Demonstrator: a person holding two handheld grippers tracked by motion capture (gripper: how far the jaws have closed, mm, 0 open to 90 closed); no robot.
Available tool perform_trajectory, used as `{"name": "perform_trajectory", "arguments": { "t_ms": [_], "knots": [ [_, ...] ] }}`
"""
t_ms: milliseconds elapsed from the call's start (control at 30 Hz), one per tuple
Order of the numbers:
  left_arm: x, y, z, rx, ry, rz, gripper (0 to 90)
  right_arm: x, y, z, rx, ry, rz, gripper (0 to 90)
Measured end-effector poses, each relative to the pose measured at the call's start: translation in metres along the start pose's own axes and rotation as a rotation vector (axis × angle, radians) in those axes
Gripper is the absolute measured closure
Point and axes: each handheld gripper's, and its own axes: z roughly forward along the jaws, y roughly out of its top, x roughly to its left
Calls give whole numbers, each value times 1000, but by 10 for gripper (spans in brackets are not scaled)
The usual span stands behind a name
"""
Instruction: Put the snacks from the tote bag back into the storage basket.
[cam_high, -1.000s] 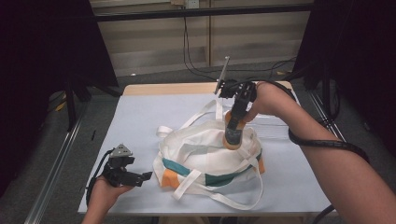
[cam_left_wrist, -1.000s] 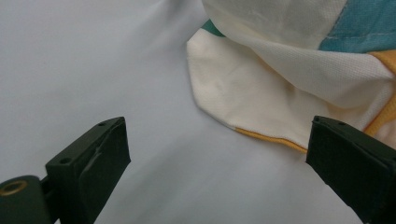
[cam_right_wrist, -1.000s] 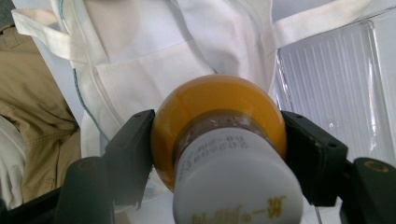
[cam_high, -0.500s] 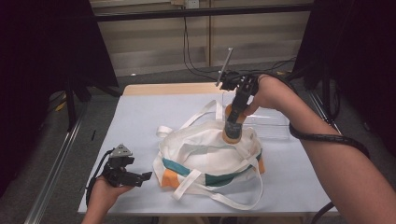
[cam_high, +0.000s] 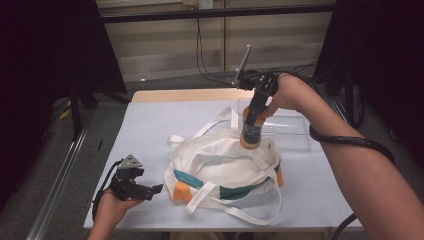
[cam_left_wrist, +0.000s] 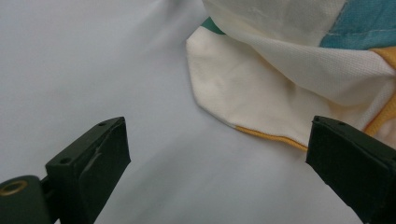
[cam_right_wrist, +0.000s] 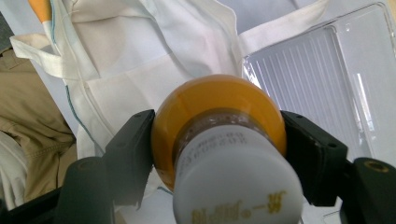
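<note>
**Bottle lifted clear of the tote's mouth, risk of snagging or slipping**

Since the earlier frames the right gripper (cam_high: 254, 118) has drawn the orange bottle (cam_high: 250, 131) up and slightly back, so its base now hangs just over the top of the white tote bag (cam_high: 225, 165) rather than down in the fabric. Its jaws are pinching the bottle round the body, one pad on each side, white cap (cam_right_wrist: 236, 179) toward the camera in the right gripper view. The left gripper (cam_high: 150, 190) has stayed low at the near left of the table (cam_high: 150, 130), jaws spread wide with nothing between them, just beside the bag's corner (cam_left_wrist: 233, 98).

What could go wrong, as I judge it: the body is round and smooth, so a tilt of the wrist could let it swivel or slide out of the pads. The bag's loose straps (cam_high: 215, 125) lie close under the bottle and could catch it. With nothing pinning the bag, it may drag along. The clear tray (cam_high: 295, 131) sits just behind; a careless swing could knock it
</note>
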Motion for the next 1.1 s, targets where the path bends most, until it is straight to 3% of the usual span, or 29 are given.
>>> {"name": "perform_trajectory", "arguments": {
  "t_ms": [1100],
  "knots": [
    [1, -3, -1, -2, 4, -10, 58, -17, 14, -10, -3, -19, 34, 306]
  ]
}}
